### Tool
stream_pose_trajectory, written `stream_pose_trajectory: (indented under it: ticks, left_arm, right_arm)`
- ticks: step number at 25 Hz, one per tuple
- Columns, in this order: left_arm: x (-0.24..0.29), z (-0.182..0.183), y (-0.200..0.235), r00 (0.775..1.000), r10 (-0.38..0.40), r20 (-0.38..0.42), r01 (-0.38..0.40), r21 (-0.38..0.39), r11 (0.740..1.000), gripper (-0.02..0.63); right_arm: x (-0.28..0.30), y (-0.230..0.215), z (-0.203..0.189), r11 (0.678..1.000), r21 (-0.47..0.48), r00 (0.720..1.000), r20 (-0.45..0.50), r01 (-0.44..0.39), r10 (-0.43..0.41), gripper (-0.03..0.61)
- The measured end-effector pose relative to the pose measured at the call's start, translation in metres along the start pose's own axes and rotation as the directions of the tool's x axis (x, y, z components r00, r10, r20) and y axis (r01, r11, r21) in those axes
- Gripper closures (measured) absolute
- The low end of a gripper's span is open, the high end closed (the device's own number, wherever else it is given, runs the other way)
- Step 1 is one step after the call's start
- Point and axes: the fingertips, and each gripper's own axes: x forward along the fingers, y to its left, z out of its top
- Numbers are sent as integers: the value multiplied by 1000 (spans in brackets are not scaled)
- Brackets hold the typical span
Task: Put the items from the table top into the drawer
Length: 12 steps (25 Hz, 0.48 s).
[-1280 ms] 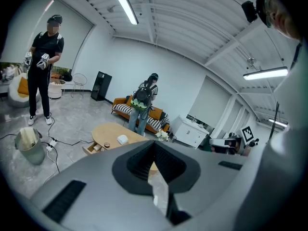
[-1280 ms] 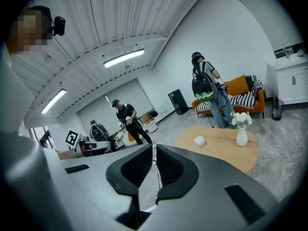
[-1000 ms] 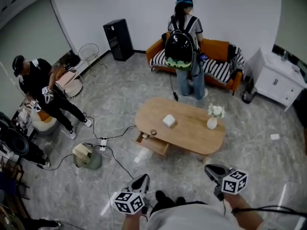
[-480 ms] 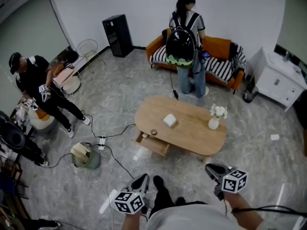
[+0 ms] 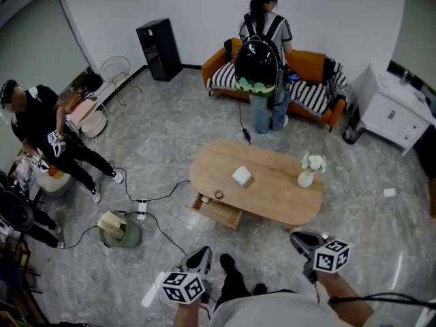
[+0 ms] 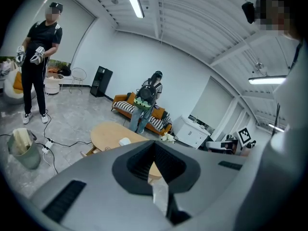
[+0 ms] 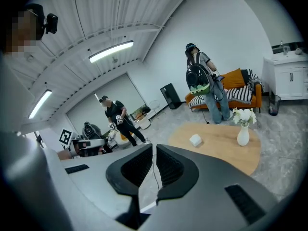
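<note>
The oval wooden table (image 5: 272,199) stands in the middle of the floor, its drawer (image 5: 218,212) pulled open on the near left side. On top lie a white box (image 5: 241,176), a small round item (image 5: 218,195) near the left edge, and a white vase with flowers (image 5: 306,176). My left gripper (image 5: 199,259) and right gripper (image 5: 303,242) are held low, well short of the table, both shut and empty. The left gripper view has the left gripper (image 6: 154,143) aimed at the table (image 6: 108,134). From the right gripper (image 7: 154,146) I see the box (image 7: 195,139) and vase (image 7: 243,129).
A person with a black backpack (image 5: 262,60) stands just beyond the table before an orange sofa (image 5: 320,80). A white cabinet (image 5: 392,111) is at right. Cables with a power strip (image 5: 142,206) and a bin (image 5: 119,229) lie left of the table. Another person (image 5: 41,135) stands far left.
The view has crept toward the table with a foot stepping forward. The person in black has shifted left. Both grippers stay shut and low.
</note>
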Motion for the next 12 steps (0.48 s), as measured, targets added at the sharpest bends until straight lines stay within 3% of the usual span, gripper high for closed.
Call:
stream_pose_trajectory:
  ticks: [12]
  left_arm:
    - [40,48,52,997,-36,-69,37,14,999,614]
  right_arm:
    - [70,-2,39,999,18,999,-11,45,-45,529]
